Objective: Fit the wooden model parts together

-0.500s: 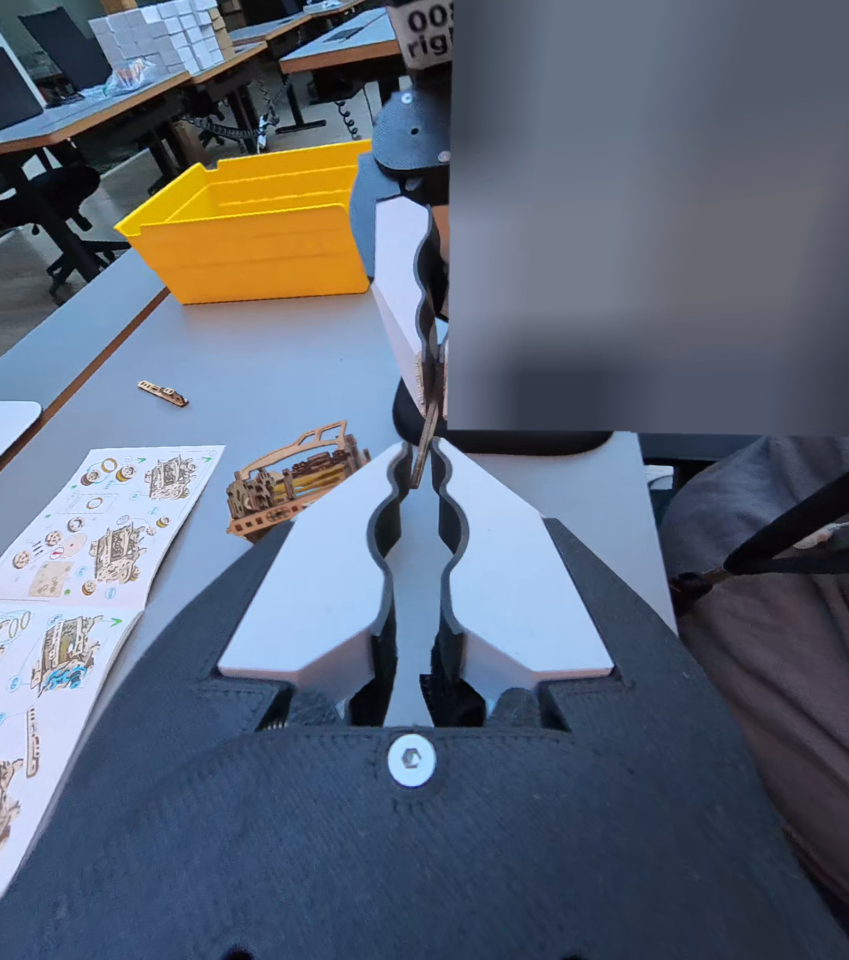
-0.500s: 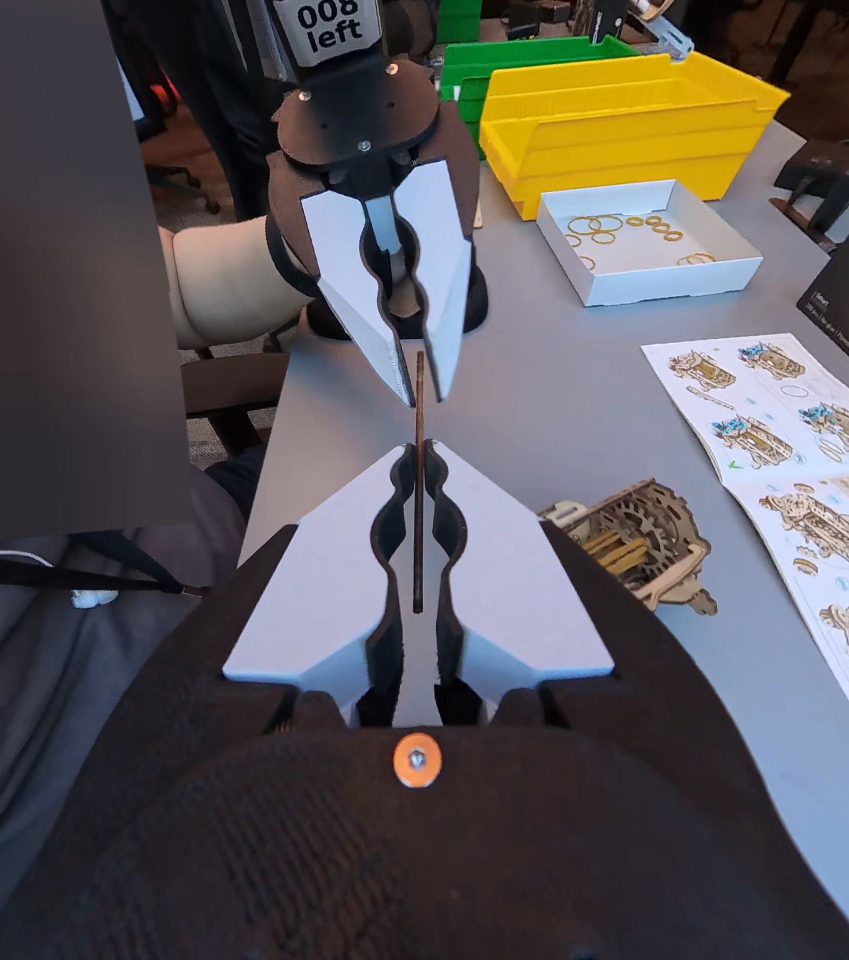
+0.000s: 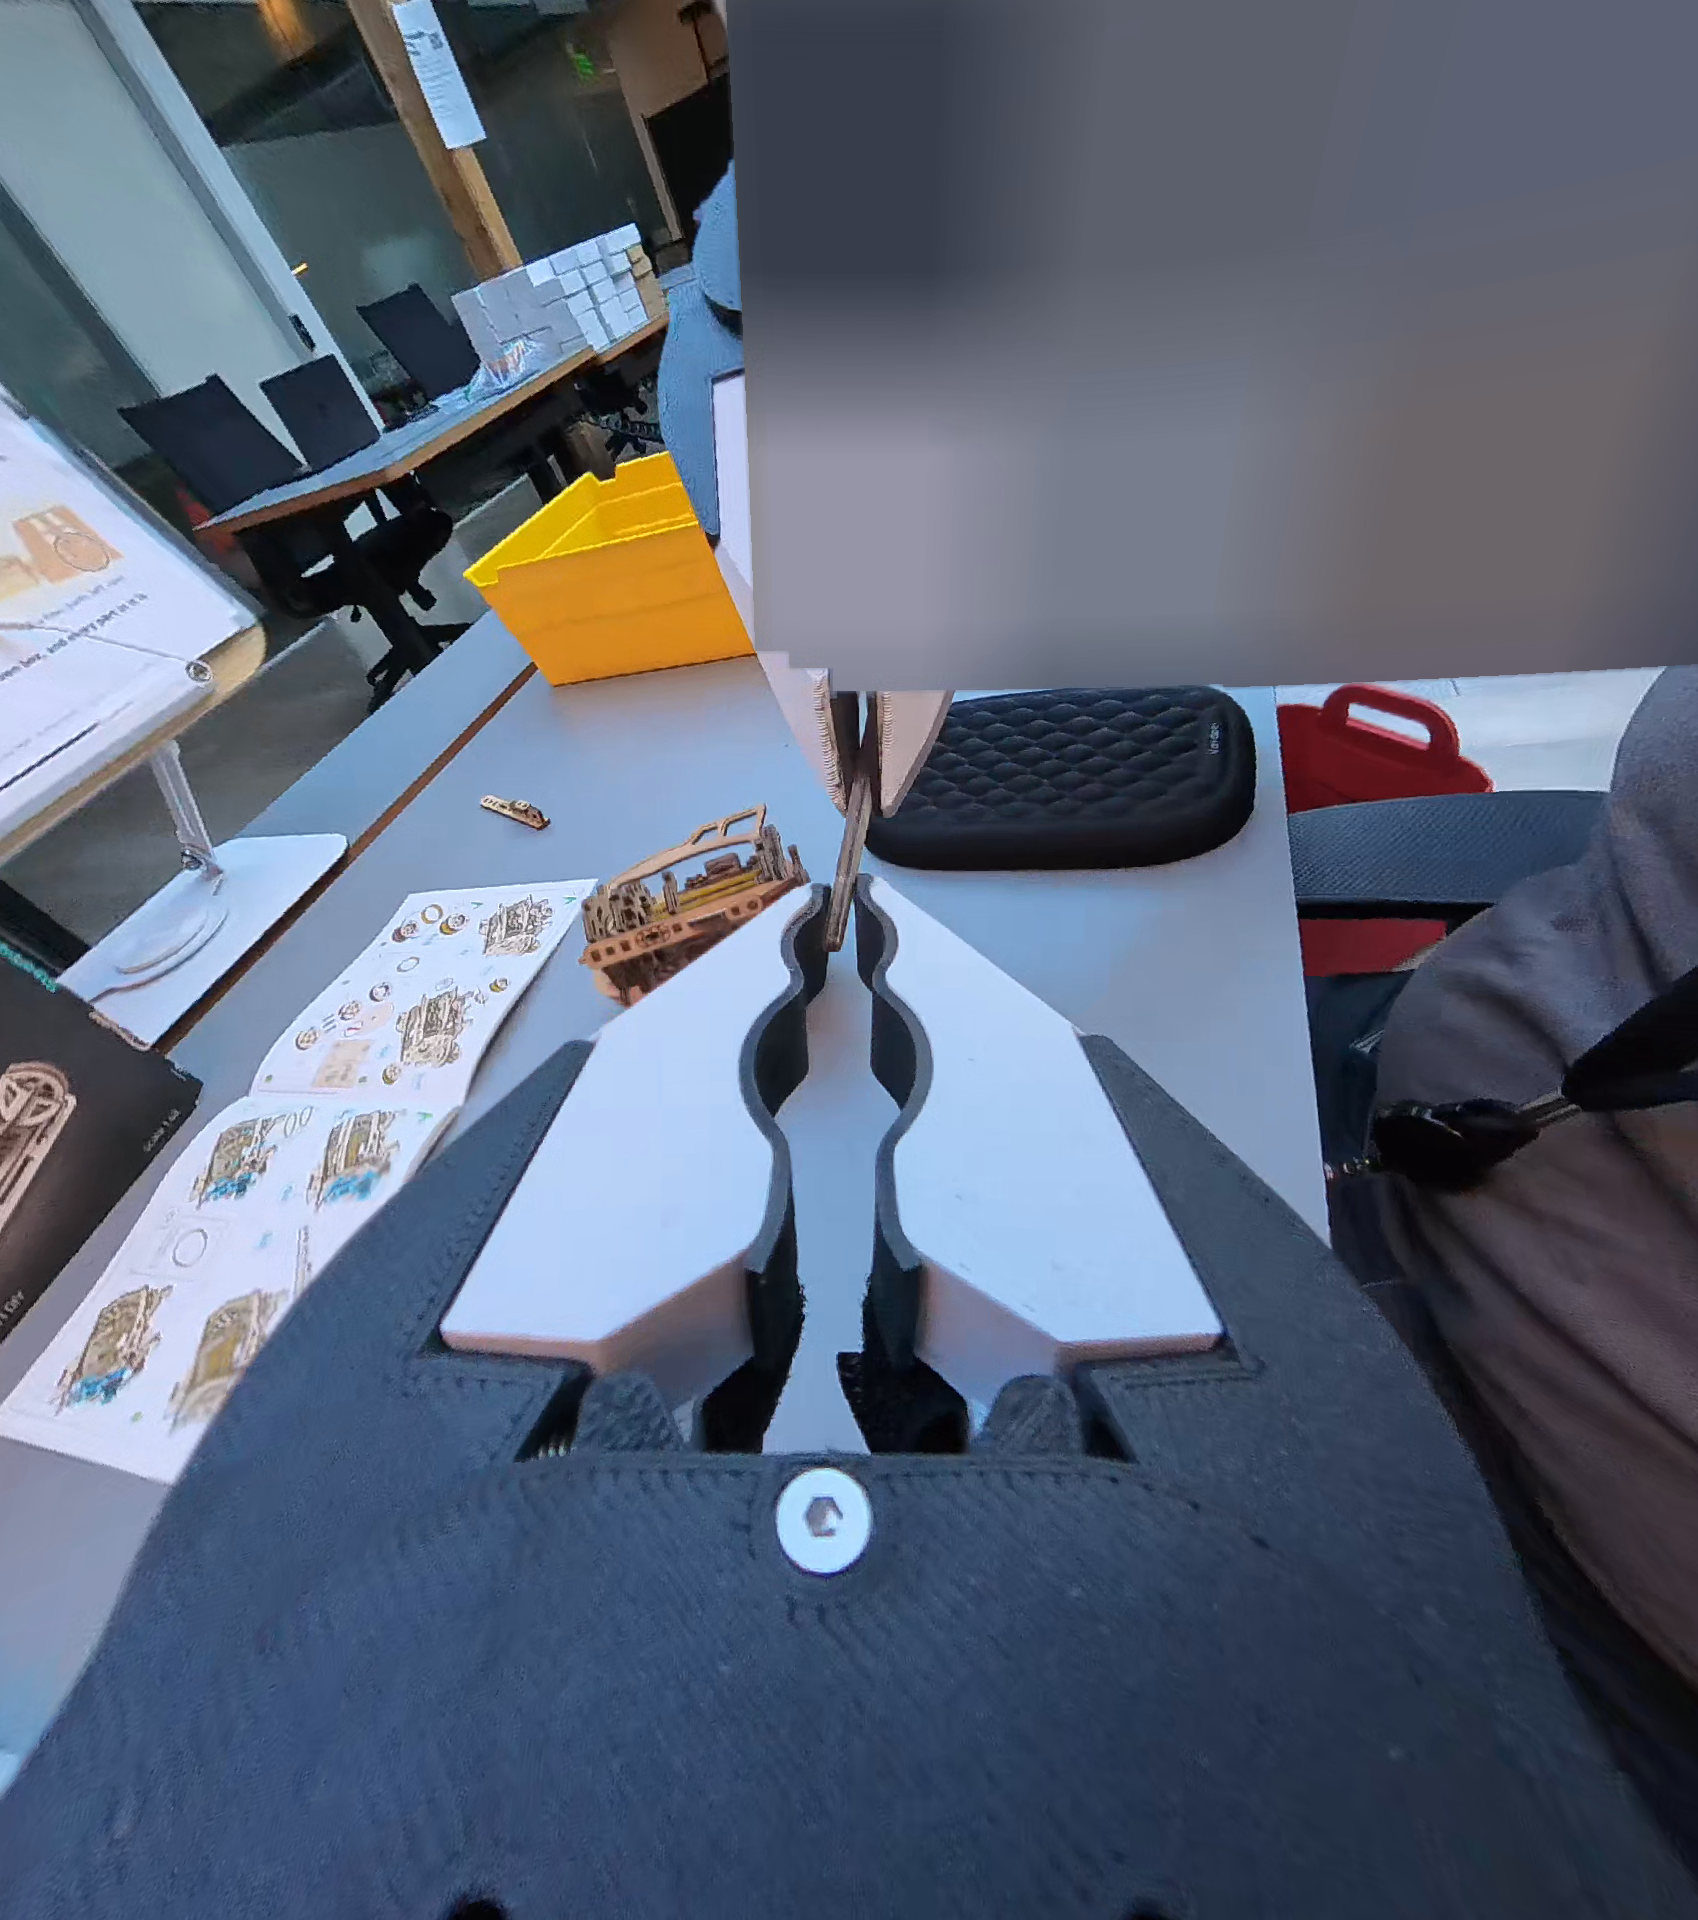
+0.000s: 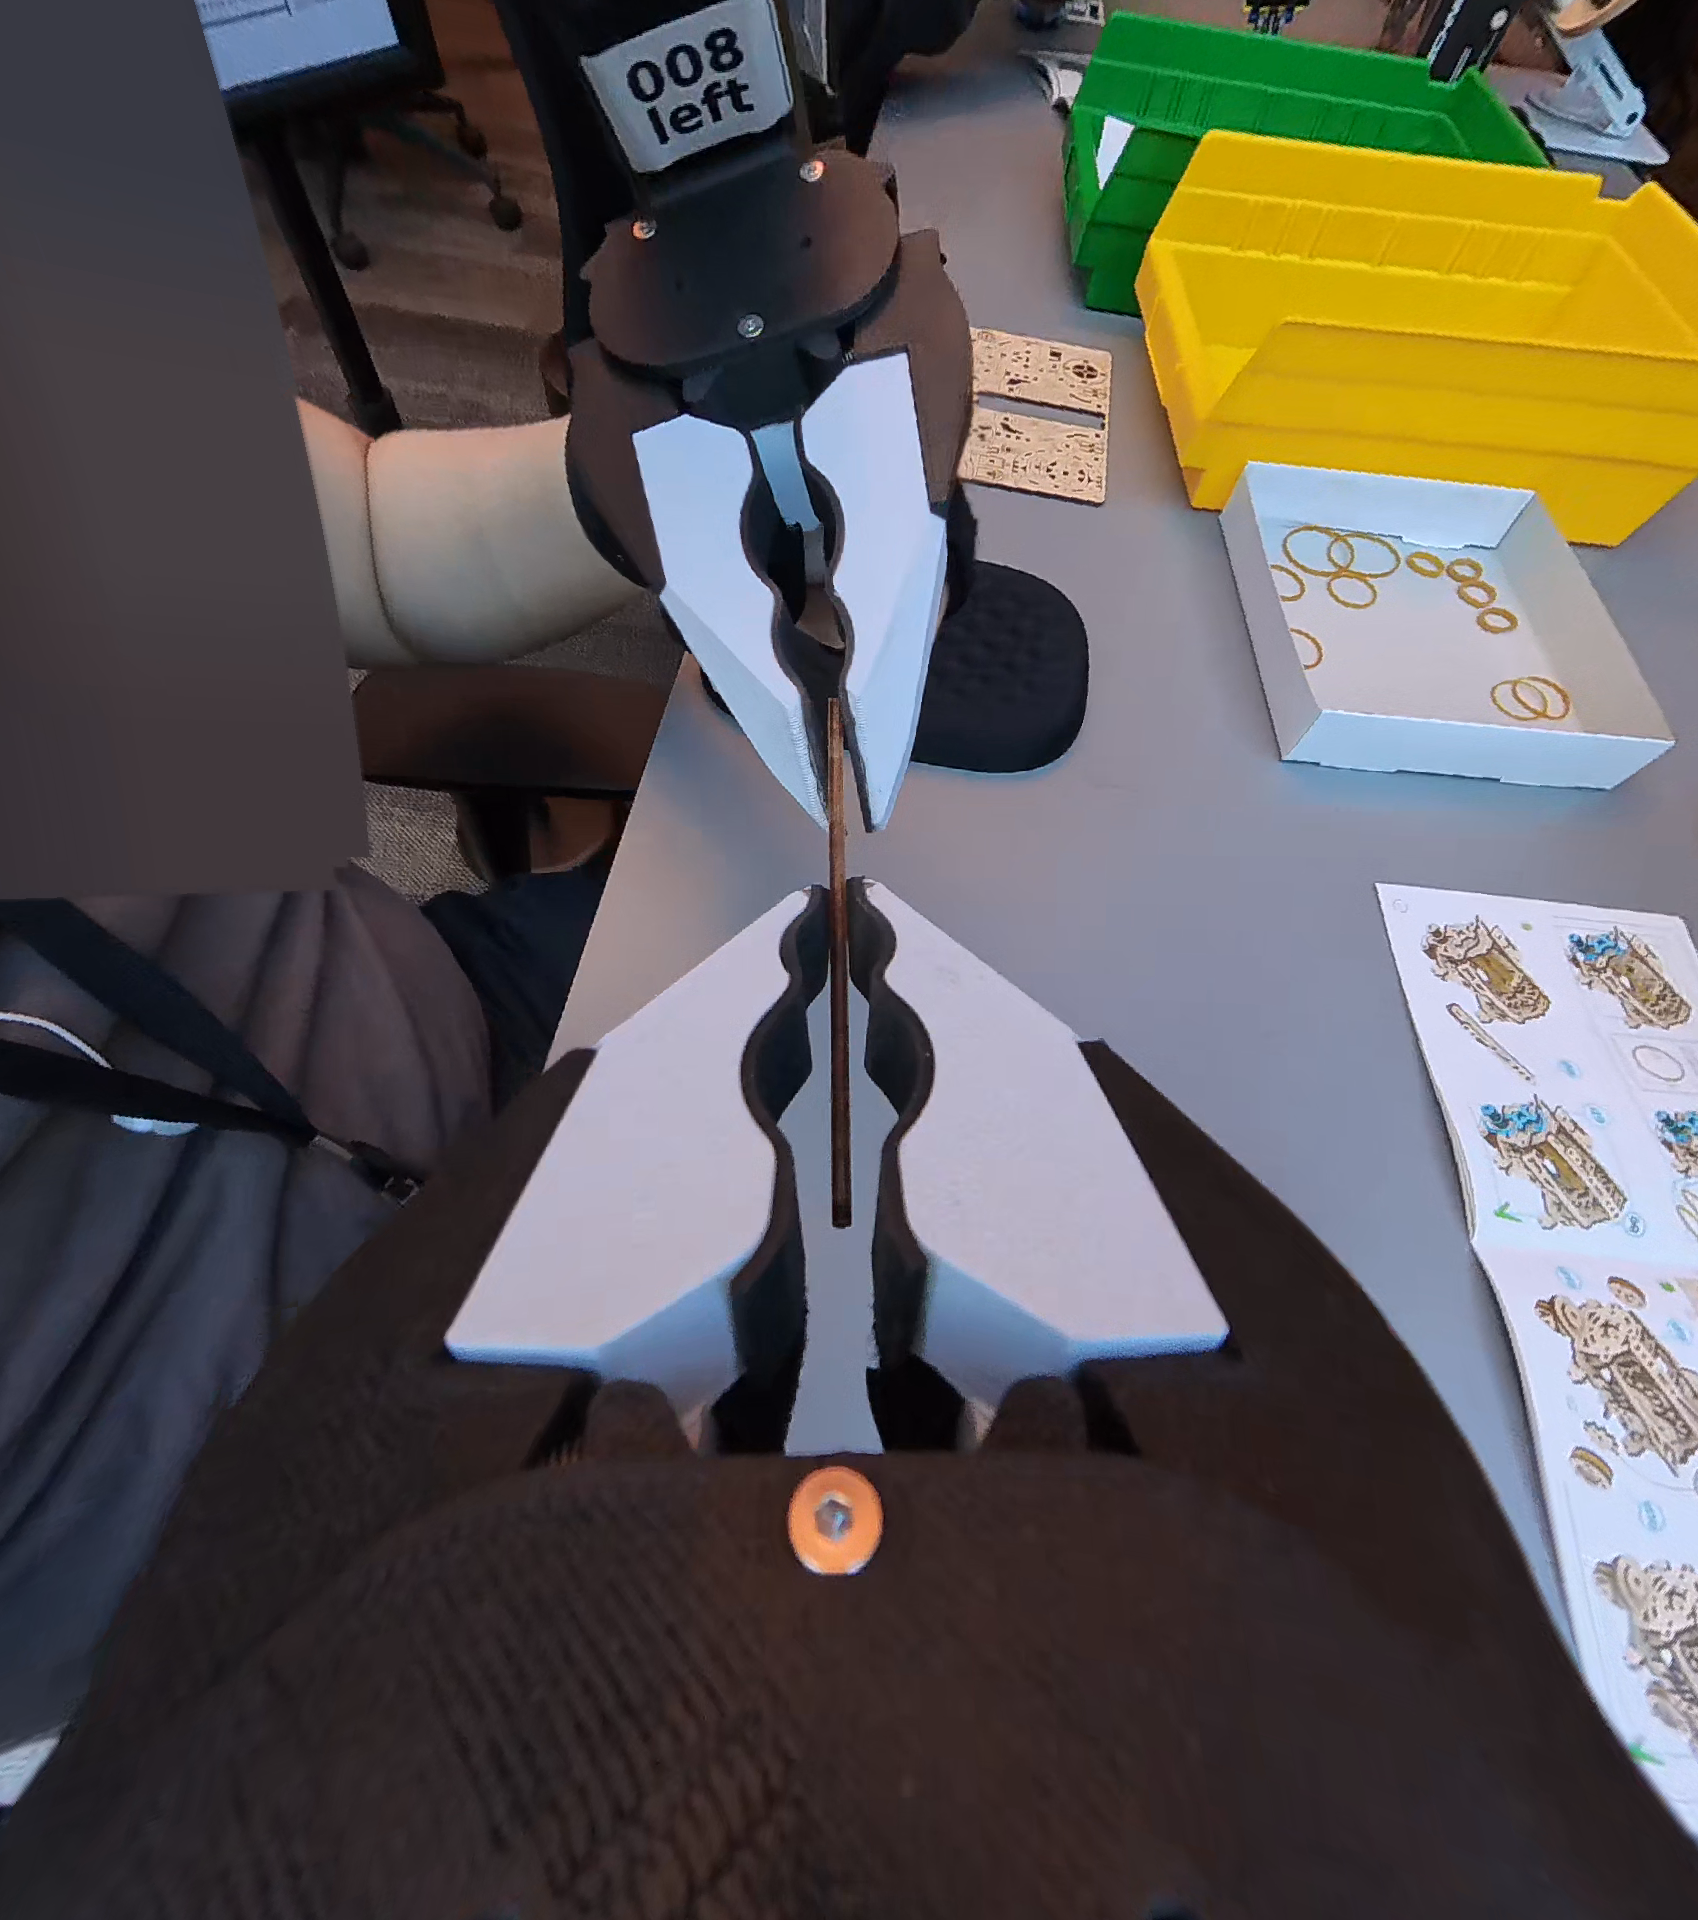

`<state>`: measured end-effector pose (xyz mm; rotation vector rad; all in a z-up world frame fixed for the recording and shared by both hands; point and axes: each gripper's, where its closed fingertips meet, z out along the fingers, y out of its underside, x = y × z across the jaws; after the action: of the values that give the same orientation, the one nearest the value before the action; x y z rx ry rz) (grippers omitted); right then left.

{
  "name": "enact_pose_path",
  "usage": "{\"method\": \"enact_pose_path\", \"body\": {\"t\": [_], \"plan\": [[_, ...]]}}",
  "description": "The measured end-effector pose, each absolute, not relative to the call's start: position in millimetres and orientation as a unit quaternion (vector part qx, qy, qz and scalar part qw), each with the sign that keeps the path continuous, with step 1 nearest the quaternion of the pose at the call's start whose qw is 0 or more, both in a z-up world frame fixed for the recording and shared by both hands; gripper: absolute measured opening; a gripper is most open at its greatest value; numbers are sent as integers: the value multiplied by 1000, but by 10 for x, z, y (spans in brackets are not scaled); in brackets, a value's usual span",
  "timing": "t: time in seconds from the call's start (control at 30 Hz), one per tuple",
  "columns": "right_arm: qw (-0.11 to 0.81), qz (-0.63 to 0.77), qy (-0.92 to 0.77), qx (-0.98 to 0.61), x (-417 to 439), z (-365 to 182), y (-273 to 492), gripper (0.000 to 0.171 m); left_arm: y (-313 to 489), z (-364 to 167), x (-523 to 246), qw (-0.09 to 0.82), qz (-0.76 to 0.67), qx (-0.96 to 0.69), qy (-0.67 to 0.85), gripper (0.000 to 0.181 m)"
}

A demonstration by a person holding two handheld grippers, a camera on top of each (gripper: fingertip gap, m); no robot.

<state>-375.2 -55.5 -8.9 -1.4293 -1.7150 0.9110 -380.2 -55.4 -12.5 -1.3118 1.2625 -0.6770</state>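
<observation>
holding a thin wooden strip (image 4: pixel 837 1039) edge-on in mid-air between both nearly closed grippers, right gripper (image 4: pixel 834 891) pinching one end, left gripper (image 4: pixel 840 821) the other, likely a handover above the surface (image 4: pixel 1188 883).

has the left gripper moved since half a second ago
Yes. In its own view the left gripper now sees the yellow bin farther right and a stand-mounted page at left, so it has turned left and pulled back.

left wrist view: looking along its fingers, facing the right gripper (image 3: pixel 860 774) close | right wrist view: facing opposite | both sharing the grey table (image 4: pixel 1188 831) beside it
</observation>
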Motion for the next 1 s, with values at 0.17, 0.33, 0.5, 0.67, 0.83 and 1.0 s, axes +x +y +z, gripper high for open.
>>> {"method": "enact_pose_path", "body": {"t": [0.17,0.33,0.5,0.67,0.83,1.0], "plan": [[358,333,-684,-541,-3966,-139,-523,1,-550,-147,-3992,555,-323,-575,507,8],[378,353,-686,-511,-4160,-117,-478,2,-505,-148,-4142,546,-356,-582,487,0],[467,440,-611,-463,-4204,258,-261,34,-396,30,-4363,572,-401,-571,431,0],[411,555,-560,-458,-4272,304,-152,26,-313,134,-4495,586,-418,-564,405,0],[370,591,-579,-424,-4418,311,-225,11,-267,166,-4579,593,-410,-563,404,0],[355,597,-581,-424,-4489,329,-162,2,-228,163,-4626,592,-412,-565,401,0]]}}
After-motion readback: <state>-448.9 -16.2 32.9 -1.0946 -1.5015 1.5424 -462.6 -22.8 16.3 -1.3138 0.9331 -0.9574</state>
